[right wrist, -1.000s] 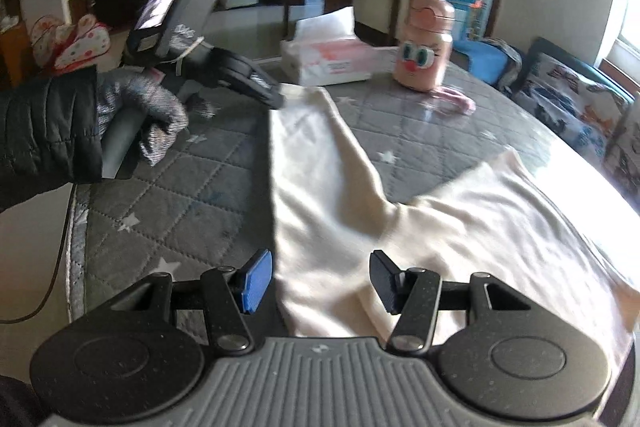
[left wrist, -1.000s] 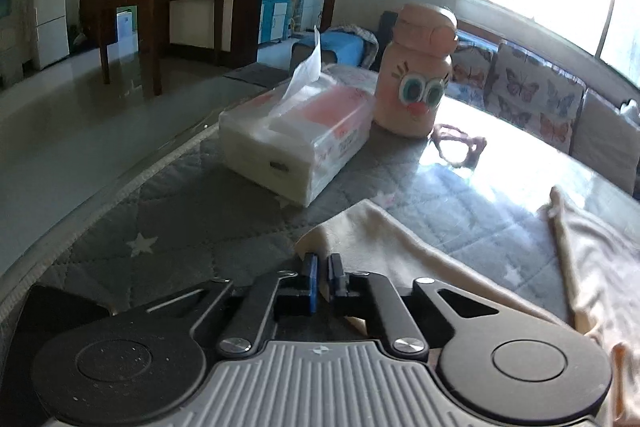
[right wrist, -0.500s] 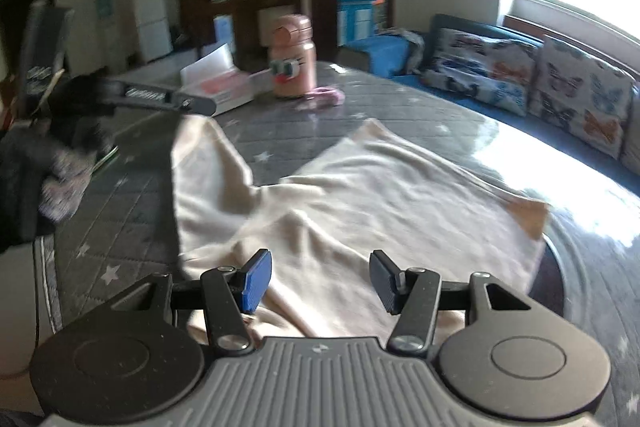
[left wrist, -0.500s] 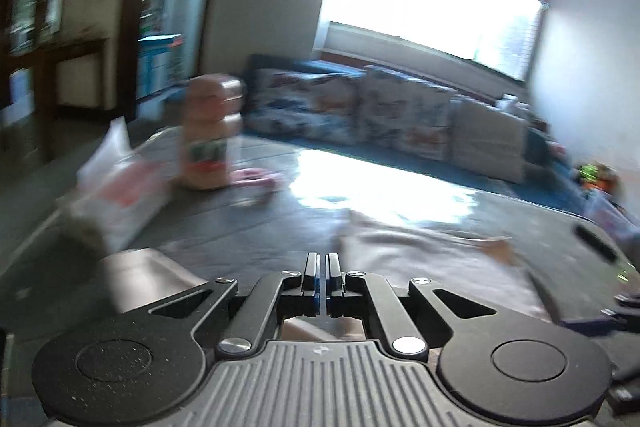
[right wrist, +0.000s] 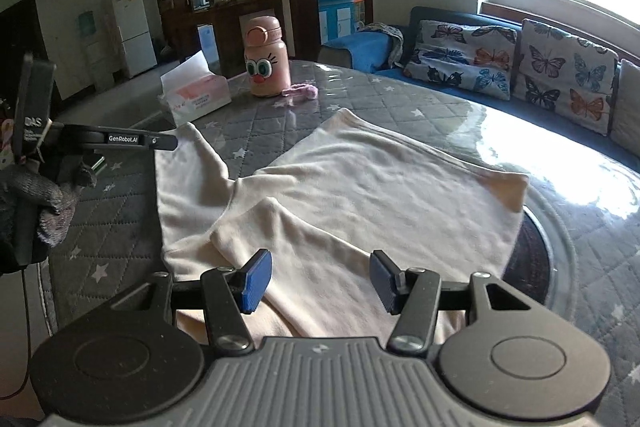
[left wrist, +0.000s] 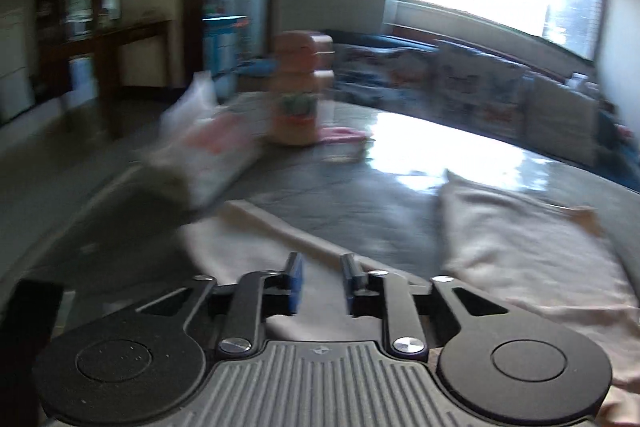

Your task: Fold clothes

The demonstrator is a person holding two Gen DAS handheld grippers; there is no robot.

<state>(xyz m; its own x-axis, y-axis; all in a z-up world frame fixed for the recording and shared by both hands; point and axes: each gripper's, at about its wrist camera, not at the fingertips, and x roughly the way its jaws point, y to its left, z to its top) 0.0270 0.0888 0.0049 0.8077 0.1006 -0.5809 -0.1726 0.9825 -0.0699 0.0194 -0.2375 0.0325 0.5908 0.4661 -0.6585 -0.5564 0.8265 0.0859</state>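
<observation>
A cream long-sleeved garment point(right wrist: 360, 187) lies spread on the grey star-quilted table cover point(right wrist: 400, 107). One sleeve point(right wrist: 188, 179) stretches toward the tissue box. My left gripper point(left wrist: 320, 275) hovers over that sleeve point(left wrist: 248, 239). Its jaws are opening, and the pads press on nothing; the cloth lies below them. In the right wrist view this left gripper point(right wrist: 170, 143) sits at the sleeve's far end, held by a gloved hand point(right wrist: 48, 203). My right gripper point(right wrist: 320, 277) stands open above the garment's near, wrinkled part, with nothing between its fingers.
A pink cartoon-eyed bottle point(right wrist: 265, 63), a tissue box point(right wrist: 196, 95) and a small pink item point(right wrist: 300, 91) stand at the table's far side. A sofa with butterfly cushions point(right wrist: 520, 67) runs along the right under a bright window. The left wrist view is blurred.
The left gripper was shut at the sleeve's end; its jaws have now parted and its view has swung. The right gripper swung to face across the garment, still open.
</observation>
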